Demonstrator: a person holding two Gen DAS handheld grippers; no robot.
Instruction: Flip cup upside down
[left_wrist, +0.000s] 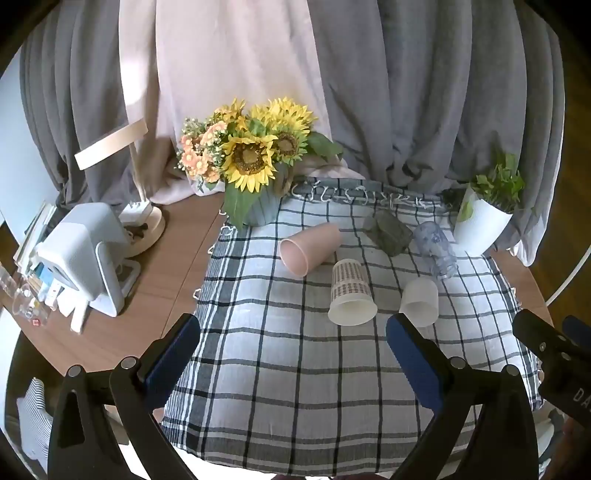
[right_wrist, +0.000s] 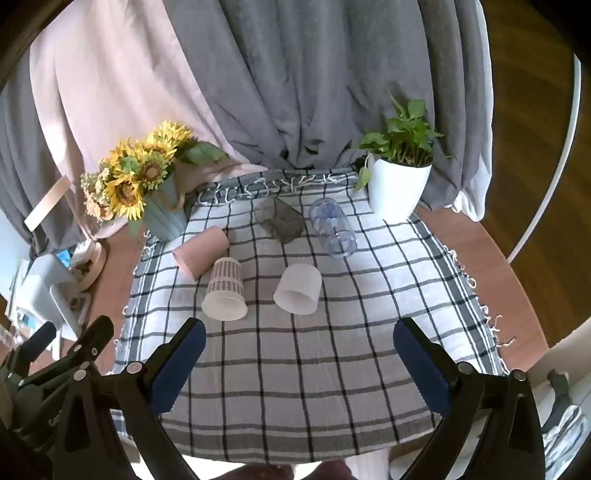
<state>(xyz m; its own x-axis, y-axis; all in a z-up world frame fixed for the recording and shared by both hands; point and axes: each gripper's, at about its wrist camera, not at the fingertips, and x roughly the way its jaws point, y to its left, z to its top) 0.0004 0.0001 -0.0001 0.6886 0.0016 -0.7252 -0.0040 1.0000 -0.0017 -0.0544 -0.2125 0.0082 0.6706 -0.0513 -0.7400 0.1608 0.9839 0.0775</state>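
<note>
Several cups lie on their sides on the checked cloth (left_wrist: 303, 369): a pink cup (left_wrist: 308, 245) (right_wrist: 201, 251), a white patterned paper cup (left_wrist: 351, 293) (right_wrist: 225, 290), a frosted white cup (left_wrist: 419, 301) (right_wrist: 298, 290), a clear blue-printed cup (left_wrist: 436, 249) (right_wrist: 332, 232) and a dark grey-green cup (left_wrist: 388, 230) (right_wrist: 280, 219). My left gripper (left_wrist: 293, 350) is open and empty, held above the cloth in front of the cups. My right gripper (right_wrist: 299, 354) is open and empty, also in front of them. The right gripper also shows at the right edge of the left wrist view (left_wrist: 554, 354).
A sunflower bouquet in a blue pot (left_wrist: 255, 158) (right_wrist: 147, 181) stands at the cloth's back left. A white pot with a green plant (left_wrist: 484, 218) (right_wrist: 399, 181) stands at the back right. A lamp and a white device (left_wrist: 88, 254) sit on the wooden table at the left. Grey curtains hang behind.
</note>
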